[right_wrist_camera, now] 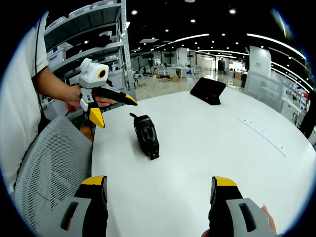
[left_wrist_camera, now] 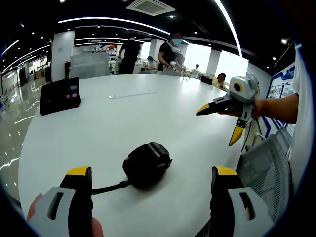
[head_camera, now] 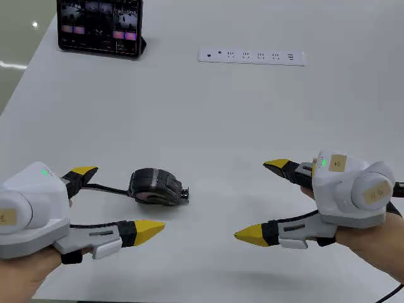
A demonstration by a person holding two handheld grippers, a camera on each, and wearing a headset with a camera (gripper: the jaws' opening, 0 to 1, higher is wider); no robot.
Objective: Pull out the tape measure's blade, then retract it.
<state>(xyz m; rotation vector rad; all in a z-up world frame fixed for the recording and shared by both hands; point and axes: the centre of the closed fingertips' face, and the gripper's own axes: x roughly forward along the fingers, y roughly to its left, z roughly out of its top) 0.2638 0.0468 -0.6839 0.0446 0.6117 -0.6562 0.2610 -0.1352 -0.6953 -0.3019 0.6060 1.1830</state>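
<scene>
Head view: the left tool (head_camera: 118, 199) is spread wide and empty, with the tape measure (head_camera: 156, 187) lying on the white surface (head_camera: 208, 126) right at its tips. The right tool (head_camera: 260, 199) gapes wide too, holding nothing. Left gripper view: the tape measure sits dead ahead between the jaws. Right gripper view: it lies further off, nearer the left tool.
</scene>
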